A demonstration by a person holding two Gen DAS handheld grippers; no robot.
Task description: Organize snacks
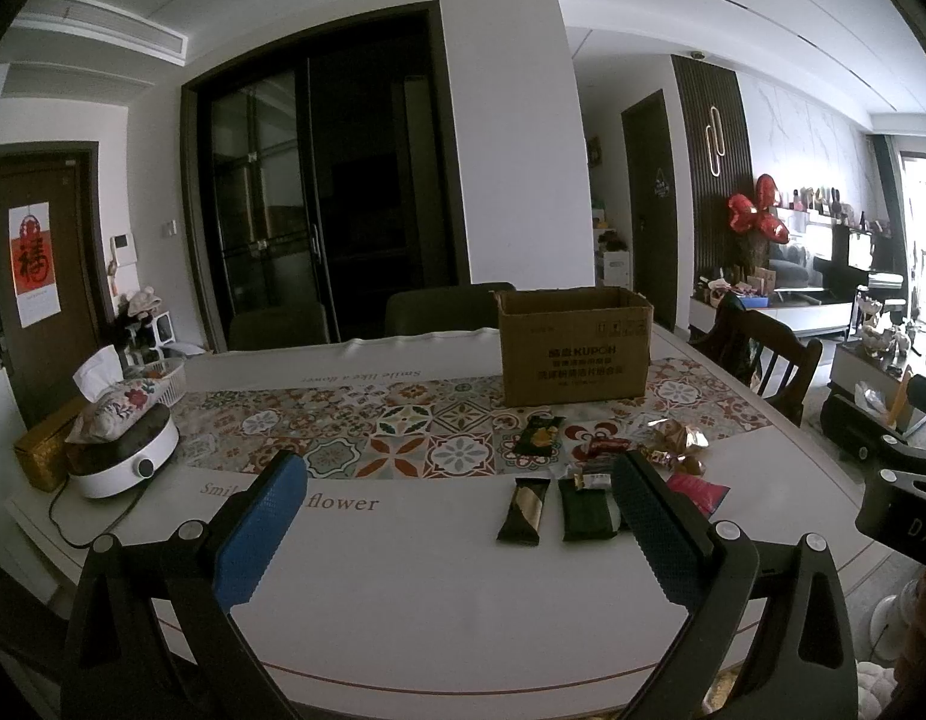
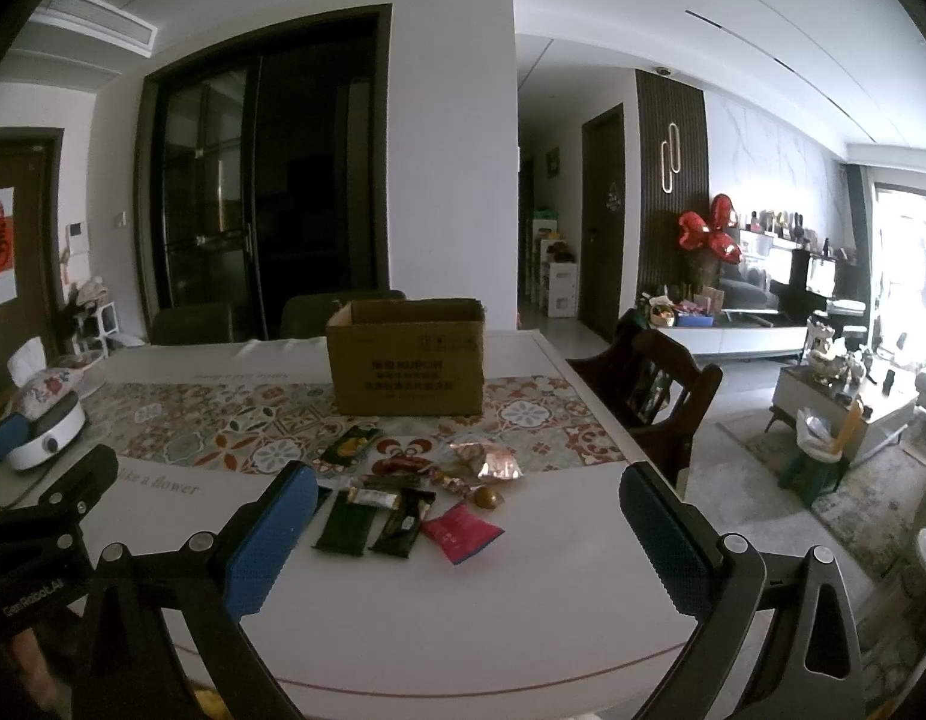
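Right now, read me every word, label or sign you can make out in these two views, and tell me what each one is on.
"KUPOH": cardboard box, front face; the lines beneath are too blurred to read.
"flower", after a cut-off "Smil": table cover.
"like a flower": same cover, right wrist view.
"Smile like a flower", upside down: cover's far edge.
"GenRobot.AI": left gripper's body.
"DA", cut off: right gripper's body.
Snack packets: print too small.

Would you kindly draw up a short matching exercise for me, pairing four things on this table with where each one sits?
Things:
1. cardboard box
2. pink packet
3. white cooker
4. tissue box

Places:
A. lying on top of the cooker
B. at the table's left edge, cable trailing
C. upright on the patterned runner, behind the snacks
D. nearest the right gripper, on the plain white cloth

Pairs: 1-C, 2-D, 3-B, 4-A
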